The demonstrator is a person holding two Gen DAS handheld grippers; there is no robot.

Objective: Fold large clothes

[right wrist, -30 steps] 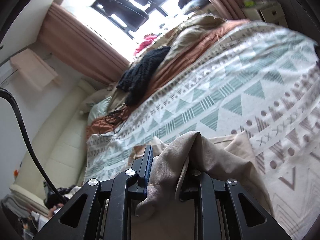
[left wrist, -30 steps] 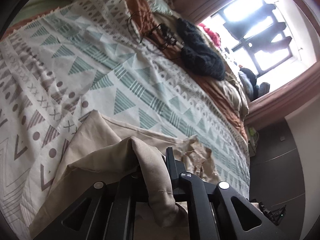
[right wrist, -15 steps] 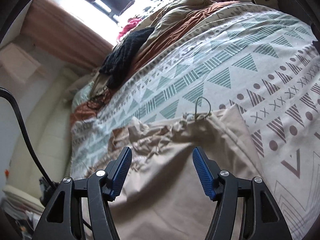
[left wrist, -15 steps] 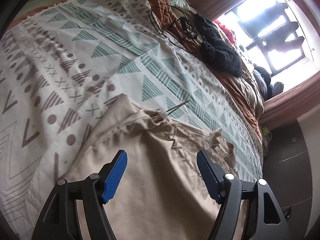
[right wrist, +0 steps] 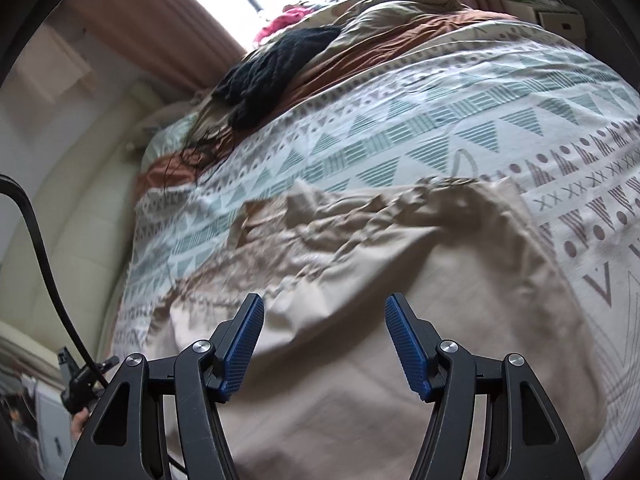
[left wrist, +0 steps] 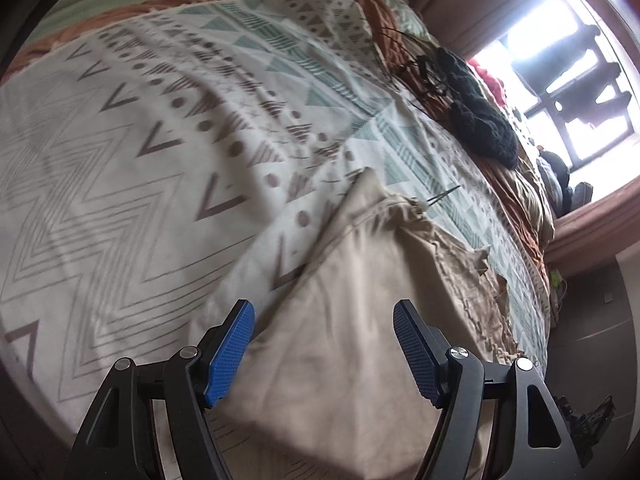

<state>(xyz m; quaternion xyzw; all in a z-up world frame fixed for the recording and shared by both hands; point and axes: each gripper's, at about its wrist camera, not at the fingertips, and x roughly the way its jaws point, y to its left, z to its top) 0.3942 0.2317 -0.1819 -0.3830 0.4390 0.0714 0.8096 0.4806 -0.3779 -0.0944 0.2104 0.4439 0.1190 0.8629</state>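
Observation:
A large beige garment [left wrist: 360, 320] lies folded on the patterned bedspread [left wrist: 140, 140]; its gathered waistband edge faces away from me. It also shows in the right wrist view [right wrist: 400, 260], wrinkled along the far edge. My left gripper [left wrist: 324, 344] is open and empty, hovering above the garment's left side near its edge. My right gripper [right wrist: 324, 340] is open and empty above the garment's middle. The blue pads [right wrist: 404, 344] touch no cloth.
A dark knitted garment [left wrist: 480, 120] and black cables [left wrist: 420, 68] lie on the rust-coloured blanket [right wrist: 360, 52] at the far side of the bed. A bright window [left wrist: 560, 80] and curtains stand beyond. A cable [right wrist: 36, 240] hangs at left.
Both grippers were shut on beige cloth a second ago; they opened, dropped the fold onto the garment, and have drawn back a little. The left view has shifted left.

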